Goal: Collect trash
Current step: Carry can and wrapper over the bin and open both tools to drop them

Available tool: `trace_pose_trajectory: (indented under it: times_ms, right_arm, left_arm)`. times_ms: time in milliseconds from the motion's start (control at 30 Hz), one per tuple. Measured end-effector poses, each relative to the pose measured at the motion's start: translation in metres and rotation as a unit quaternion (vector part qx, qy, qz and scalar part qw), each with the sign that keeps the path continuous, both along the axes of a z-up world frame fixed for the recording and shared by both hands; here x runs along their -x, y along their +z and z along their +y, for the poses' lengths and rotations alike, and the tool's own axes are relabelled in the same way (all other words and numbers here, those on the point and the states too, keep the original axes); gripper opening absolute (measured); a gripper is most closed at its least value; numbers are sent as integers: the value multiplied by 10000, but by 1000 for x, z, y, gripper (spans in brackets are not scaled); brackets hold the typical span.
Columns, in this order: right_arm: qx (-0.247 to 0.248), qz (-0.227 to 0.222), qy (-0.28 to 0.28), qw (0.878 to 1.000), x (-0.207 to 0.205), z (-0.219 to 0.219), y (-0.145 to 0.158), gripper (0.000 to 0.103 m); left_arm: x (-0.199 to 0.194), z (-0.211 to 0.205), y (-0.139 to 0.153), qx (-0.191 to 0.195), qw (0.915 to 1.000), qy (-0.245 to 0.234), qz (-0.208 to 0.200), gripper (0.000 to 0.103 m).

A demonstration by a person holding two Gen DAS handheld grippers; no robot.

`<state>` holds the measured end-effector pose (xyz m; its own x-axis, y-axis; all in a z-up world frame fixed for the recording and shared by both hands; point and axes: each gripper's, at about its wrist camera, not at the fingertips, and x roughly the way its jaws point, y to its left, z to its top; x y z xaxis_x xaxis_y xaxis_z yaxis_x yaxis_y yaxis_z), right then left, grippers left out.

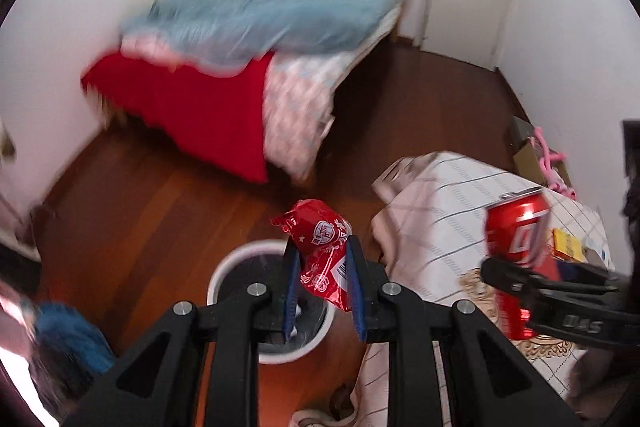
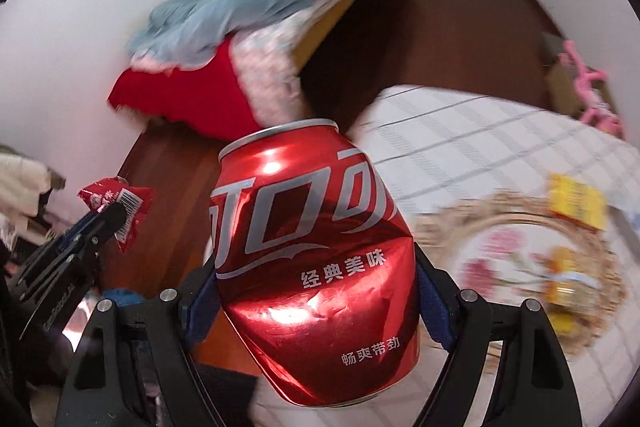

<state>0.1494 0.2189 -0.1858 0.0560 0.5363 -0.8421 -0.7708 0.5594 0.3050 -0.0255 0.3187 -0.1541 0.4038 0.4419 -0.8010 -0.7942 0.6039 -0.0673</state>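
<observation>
Trash: 1 red wrapper [image 1: 320, 255] pinched in left gripper [image 1: 322, 259], 1 dented can [image 2: 316, 267] clamped in right gripper [image 2: 316, 291].

red can [image 2: 316, 259], red wrapper [image 1: 324, 251]

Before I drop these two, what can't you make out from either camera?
- Bin inside: left view, hidden by the left claw and its wrapper.
- Bin in the right view: hidden behind the can in the right claw.
- Yellow packets on the table: right view, motion blur; print unreadable.
- Pink thing by the wall: blurred, near the edge.
</observation>
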Motion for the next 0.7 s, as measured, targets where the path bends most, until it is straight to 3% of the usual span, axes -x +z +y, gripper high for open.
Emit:
trace_pose_trajectory:
  times_ms: [100,200,333,467,567,633,700]
  right_arm:
    - [315,215,251,9990,23,61,-43,84]
    - [772,462,447,9949,42,120,-98,84]
    - [1419,661,679,9853,62,189,-173,84]
    - [1883,737,753,9764,71,228,-232,85]
    - [2131,967,803,9689,72,241,-263,85]
    - [2177,1096,825,9663,72,246,-275,103]
    - [2162,1091,860,9664,71,249,-281,103]
  left_arm:
    - [27,49,-47,814,9961,325,-17,19]
    - [49,100,-107,1663,9835,695,160,19]
    - [63,147,-179,2342,9653,1005,575,20]
    - [72,162,-220,2767,9514,1179,658,24]
    - [77,169,-234,2876,9463,1350,595,52]
    - [84,165,-234,2825,9466,1426,612,67]
    - [88,163,-232,2698,9482,1492,764,96]
